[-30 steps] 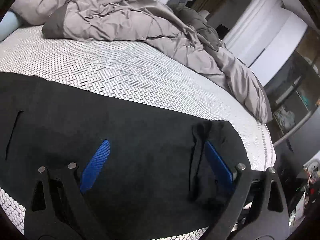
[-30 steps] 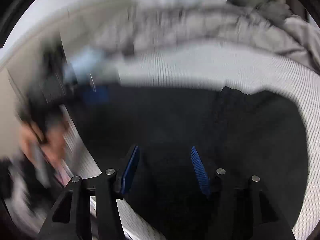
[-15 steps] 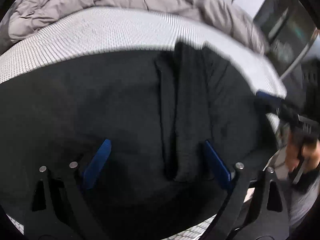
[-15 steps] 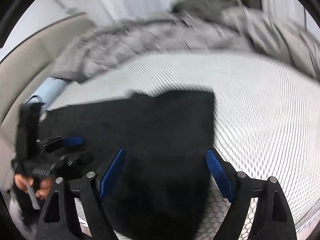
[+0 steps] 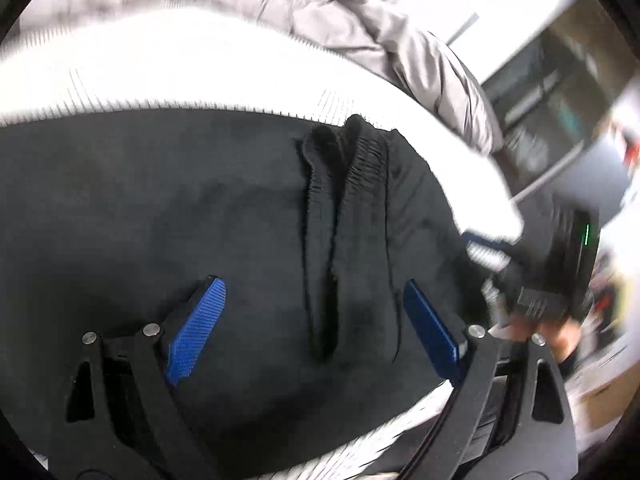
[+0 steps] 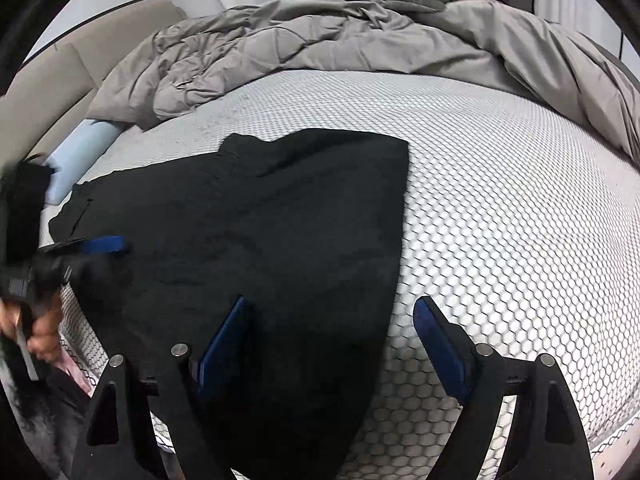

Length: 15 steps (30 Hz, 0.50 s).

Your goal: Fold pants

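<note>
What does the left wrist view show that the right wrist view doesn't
Only the left wrist view shows the gathered waistband ridge running down the black pants, and blurred dark shelving past the bed's edge.

Only the right wrist view shows the pants' straight outer edge, the light blue pillow and the beige headboard.

Both show the pants flat on the honeycomb-patterned mattress, the rumpled grey duvet, and each one's own tongs, left and right, open above the fabric with nothing gripped.
</note>
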Tool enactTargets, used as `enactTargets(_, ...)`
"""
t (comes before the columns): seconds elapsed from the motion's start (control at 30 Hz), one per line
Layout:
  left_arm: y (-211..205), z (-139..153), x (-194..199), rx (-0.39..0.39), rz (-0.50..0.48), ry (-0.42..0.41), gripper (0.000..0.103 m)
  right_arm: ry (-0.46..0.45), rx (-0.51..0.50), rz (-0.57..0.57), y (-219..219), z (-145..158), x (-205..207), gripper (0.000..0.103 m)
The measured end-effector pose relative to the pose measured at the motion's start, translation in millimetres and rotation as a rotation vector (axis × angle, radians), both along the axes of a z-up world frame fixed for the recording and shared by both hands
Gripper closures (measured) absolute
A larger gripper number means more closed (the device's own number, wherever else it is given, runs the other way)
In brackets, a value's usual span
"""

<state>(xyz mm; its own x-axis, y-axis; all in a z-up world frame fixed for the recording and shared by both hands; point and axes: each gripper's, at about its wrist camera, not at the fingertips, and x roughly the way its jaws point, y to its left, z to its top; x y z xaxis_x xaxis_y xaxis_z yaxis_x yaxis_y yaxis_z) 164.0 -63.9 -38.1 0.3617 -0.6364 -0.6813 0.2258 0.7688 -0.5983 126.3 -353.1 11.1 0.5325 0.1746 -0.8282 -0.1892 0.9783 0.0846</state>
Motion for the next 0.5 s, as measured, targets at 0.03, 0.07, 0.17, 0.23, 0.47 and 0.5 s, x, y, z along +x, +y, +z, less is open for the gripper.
enactTargets(0.03,1,-9,10,-0.04,0.008,0.04,0.015,0.002,-0.004,0.007,5,-3,7,0.017)
enactTargets(0.07,0,-13,17,-0.065,0.014,0.045,0.015,0.006,-0.007,0.016,8,-5,8,0.017)
enactTargets(0.17,-10,-14,28,-0.084,-0.04,0.02,0.015,0.031,-0.018,0.007,4,-17,17,0.017)
enactTargets(0.23,-22,-18,34,-0.088,-0.057,0.034,0.015,0.051,0.009,-0.009,-1,-23,20,0.017)
enactTargets(0.47,-52,-20,41,-0.109,-0.057,0.06,0.044,0.054,0.023,-0.038,-4,-24,29,0.017)
enactTargets(0.5,-55,-21,42,-0.083,-0.037,0.054,0.053,0.053,0.019,-0.036,-3,-25,32,0.017)
